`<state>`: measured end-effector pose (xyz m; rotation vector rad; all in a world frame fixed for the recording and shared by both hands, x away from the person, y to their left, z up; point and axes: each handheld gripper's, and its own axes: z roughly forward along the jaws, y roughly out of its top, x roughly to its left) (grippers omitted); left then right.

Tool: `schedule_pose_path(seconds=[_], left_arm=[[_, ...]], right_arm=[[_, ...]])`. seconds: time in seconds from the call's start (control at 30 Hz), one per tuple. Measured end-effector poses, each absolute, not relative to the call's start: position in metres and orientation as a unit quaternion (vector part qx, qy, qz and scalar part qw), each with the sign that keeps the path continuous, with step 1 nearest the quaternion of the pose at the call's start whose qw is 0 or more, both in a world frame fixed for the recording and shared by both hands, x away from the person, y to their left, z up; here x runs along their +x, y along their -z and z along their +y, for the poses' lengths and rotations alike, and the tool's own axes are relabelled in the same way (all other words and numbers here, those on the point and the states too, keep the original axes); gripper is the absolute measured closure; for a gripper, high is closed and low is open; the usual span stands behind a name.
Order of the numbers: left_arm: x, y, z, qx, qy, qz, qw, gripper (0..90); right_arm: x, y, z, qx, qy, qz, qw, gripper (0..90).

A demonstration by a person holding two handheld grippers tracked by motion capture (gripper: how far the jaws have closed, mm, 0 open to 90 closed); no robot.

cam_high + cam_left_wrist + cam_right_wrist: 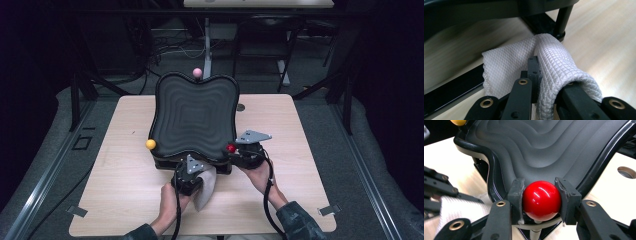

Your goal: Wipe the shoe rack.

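A black wavy board [195,117] with ridged contours stands tilted on the wooden table [125,165]. It has ball knobs at its corners: red [231,148], yellow [150,144] and pink [197,72]. My right gripper [541,195] is shut on the red ball knob [541,200], its pads pressing both sides. My left gripper [549,72] is shut on a white waffle-weave cloth [554,62], which drapes over its jaws just in front of the board's near edge. From above, the cloth [206,187] hangs beside the left gripper [192,167].
The board's black base frame and leg [562,20] stand right ahead of the cloth. A round hole [627,172] is in the tabletop to the right of the board. Desk legs and cables lie beyond the table's far edge.
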<state>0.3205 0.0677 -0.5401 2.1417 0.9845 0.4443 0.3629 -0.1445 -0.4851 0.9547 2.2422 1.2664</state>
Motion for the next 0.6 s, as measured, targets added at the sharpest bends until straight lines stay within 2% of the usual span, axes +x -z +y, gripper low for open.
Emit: schedule_pose_path(seconds=[0.4,0.6], left_arm=[[0.338,0.554,0.021,0.792,-0.220,0.405,0.401,85.5],[0.335,0.551,0.015,0.775,-0.242,0.405,0.422,85.4]], right_arm=[[0.381,0.485,-0.138,0.337,-0.451,0.802,0.200,60.3],[0.383,0.485,-0.139,0.336,-0.450,0.803,0.198,60.2]])
